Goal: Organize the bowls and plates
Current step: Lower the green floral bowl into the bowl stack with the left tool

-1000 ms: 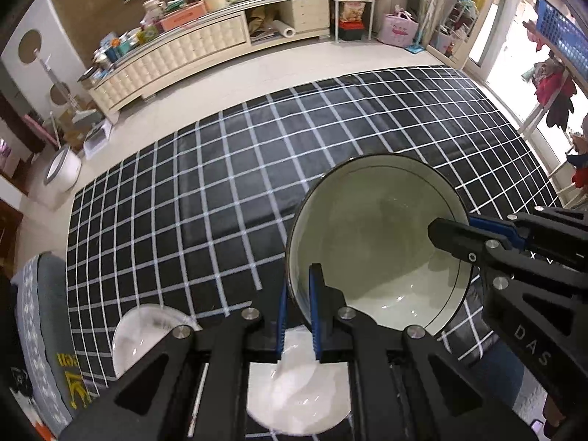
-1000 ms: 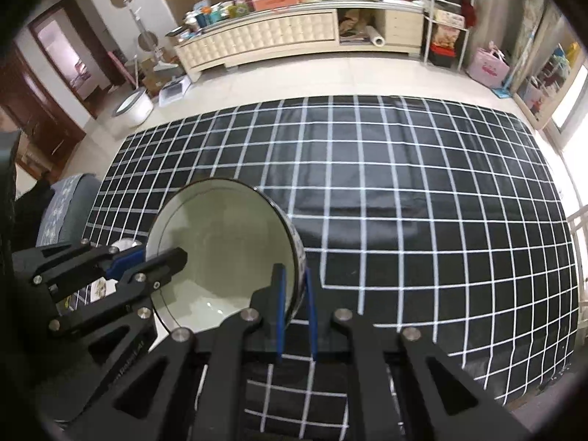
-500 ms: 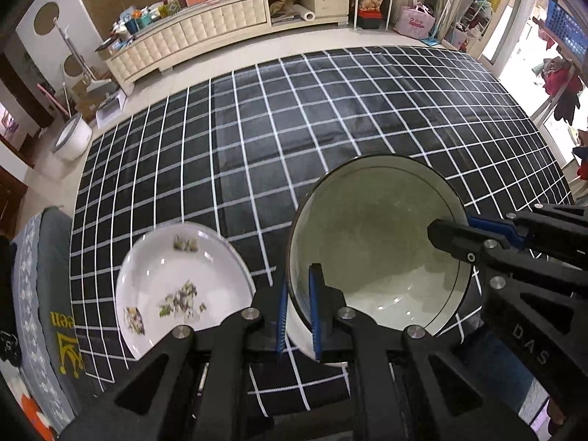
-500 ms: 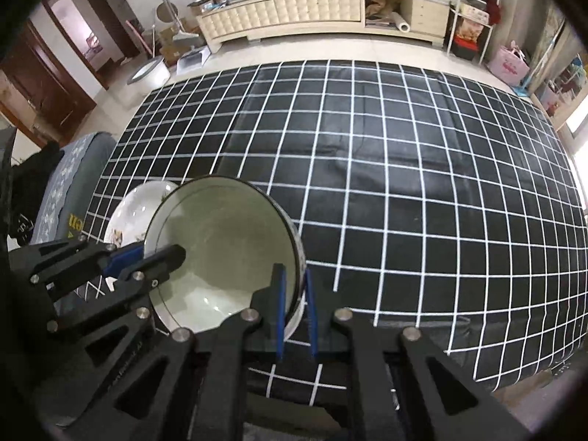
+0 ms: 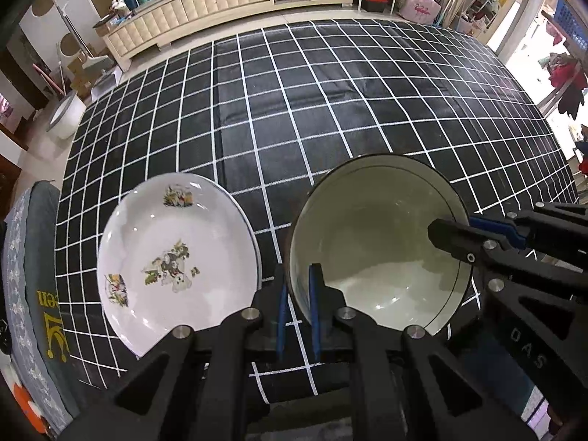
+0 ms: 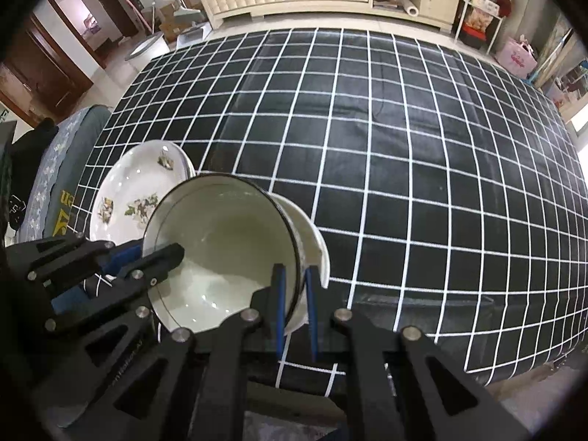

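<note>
A large white bowl with a dark rim (image 5: 378,242) is held between both grippers above the checked tablecloth. My left gripper (image 5: 297,286) is shut on its left rim. My right gripper (image 6: 294,290) is shut on its right rim, and it also shows in the left wrist view (image 5: 452,235). The bowl (image 6: 220,253) is tilted toward the cameras. A second white dish (image 6: 312,239) shows just behind and under the bowl. A white plate with cartoon prints (image 5: 172,257) lies on the cloth to the left; it also shows in the right wrist view (image 6: 136,191).
The black tablecloth with white grid lines (image 5: 312,110) covers the table to the far edge. A grey cushioned seat (image 5: 33,294) stands at the left edge. A long cream cabinet (image 5: 205,7) with clutter stands across the floor beyond.
Both grippers with the bowl have moved down and forward, tilting toward the table. The printed plate has come fully into view on the left.
</note>
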Available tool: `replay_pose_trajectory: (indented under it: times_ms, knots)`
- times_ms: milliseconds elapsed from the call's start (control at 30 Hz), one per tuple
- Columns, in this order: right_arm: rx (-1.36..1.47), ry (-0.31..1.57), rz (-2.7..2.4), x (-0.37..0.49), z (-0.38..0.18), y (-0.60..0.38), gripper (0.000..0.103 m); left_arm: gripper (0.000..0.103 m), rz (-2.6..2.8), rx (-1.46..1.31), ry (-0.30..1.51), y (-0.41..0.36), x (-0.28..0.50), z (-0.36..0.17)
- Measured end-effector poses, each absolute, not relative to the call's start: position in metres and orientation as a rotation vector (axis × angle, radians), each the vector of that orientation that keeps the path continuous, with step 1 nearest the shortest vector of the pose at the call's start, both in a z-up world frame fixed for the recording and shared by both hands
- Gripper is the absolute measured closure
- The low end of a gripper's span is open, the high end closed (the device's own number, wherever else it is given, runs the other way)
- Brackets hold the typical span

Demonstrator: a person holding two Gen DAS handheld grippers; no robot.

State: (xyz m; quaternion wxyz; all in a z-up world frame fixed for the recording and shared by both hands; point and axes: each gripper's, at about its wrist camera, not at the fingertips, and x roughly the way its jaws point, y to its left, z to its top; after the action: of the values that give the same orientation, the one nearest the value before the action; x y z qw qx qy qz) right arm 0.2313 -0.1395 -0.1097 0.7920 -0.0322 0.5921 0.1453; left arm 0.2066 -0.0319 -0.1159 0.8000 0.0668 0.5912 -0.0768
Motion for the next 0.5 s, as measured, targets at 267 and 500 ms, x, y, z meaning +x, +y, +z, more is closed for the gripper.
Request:
replay_pose_trajectory:
  times_ms: [267, 500]
  knots:
    - [-0.058, 1.295, 0.297, 0.2321, -0.1162, -0.1399, 0.09, 0.094, -0.171, 0.161, 1.277, -0.0385, 0.2097, -0.1219]
    - [-0.064, 1.32, 0.274, 0.2356, -0.1202, -0.1388, 0.089, 0.094, -0.177, 0.17, 1.292, -0.04, 0.2137, -0.1241]
